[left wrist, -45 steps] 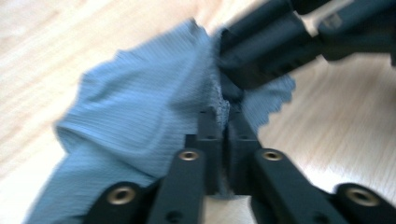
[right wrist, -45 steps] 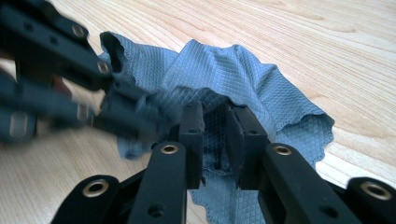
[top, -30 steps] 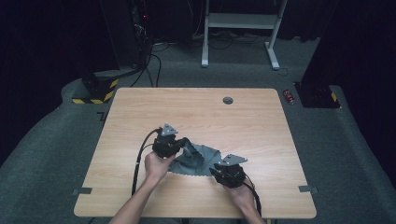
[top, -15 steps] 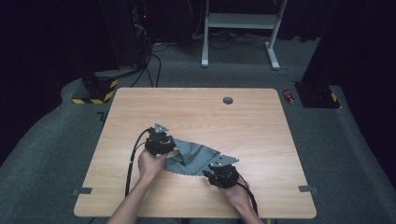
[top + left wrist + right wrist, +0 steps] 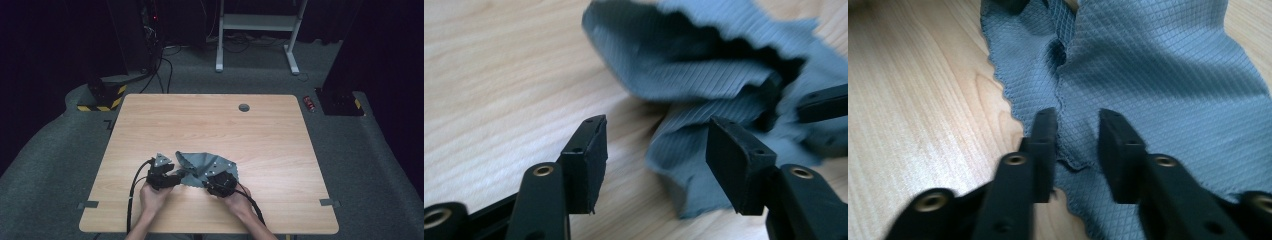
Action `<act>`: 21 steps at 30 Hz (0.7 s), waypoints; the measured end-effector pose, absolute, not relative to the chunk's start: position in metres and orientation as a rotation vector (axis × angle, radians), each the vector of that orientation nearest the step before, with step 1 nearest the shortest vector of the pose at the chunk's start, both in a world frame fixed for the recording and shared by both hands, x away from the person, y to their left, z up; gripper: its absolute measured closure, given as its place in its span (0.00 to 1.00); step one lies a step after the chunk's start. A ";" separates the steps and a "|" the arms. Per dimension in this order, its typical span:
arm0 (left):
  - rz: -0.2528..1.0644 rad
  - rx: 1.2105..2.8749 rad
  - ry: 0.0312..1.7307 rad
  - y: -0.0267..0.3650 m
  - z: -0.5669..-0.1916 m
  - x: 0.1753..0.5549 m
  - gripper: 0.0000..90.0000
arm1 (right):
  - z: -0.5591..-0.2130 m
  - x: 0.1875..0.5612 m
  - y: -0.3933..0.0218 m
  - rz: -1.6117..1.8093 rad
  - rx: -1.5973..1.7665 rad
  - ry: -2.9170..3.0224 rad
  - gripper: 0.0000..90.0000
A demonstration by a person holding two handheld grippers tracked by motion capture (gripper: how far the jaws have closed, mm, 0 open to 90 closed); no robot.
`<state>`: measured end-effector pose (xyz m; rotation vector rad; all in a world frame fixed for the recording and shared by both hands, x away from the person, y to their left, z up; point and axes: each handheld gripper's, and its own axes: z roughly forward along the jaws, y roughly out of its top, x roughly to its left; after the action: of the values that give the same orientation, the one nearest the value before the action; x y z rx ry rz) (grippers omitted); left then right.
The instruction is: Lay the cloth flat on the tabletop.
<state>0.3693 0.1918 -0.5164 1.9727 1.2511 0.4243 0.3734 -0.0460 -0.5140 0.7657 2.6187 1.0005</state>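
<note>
Lying crumpled on the near half of the wooden table, the grey-blue cloth sits between both grippers. The left gripper has just been opening; its jaws stand wide, the cloth's edge between them ungripped. The right gripper, just closing, straddles a scalloped fold with a narrow gap remaining.

No legible text or labels.
</note>
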 end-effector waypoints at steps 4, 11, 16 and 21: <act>0.456 1.981 1.257 0.191 -0.523 0.368 0.45 | -0.512 0.375 -0.046 0.962 0.743 2.627 0.96; 0.555 2.002 1.218 0.187 -0.527 0.363 0.45 | -0.498 0.380 -0.051 0.997 0.751 2.584 0.98; 0.563 2.001 1.225 0.186 -0.527 0.362 0.44 | -0.468 0.404 -0.070 1.070 0.867 2.484 0.98; 0.563 1.999 1.228 0.186 -0.527 0.362 0.44 | -0.454 0.431 -0.082 1.060 0.961 2.407 0.99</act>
<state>0.3619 0.1859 -0.5270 1.9988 1.2280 0.5628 0.4311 -0.0821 -0.4537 0.9609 2.4068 1.0596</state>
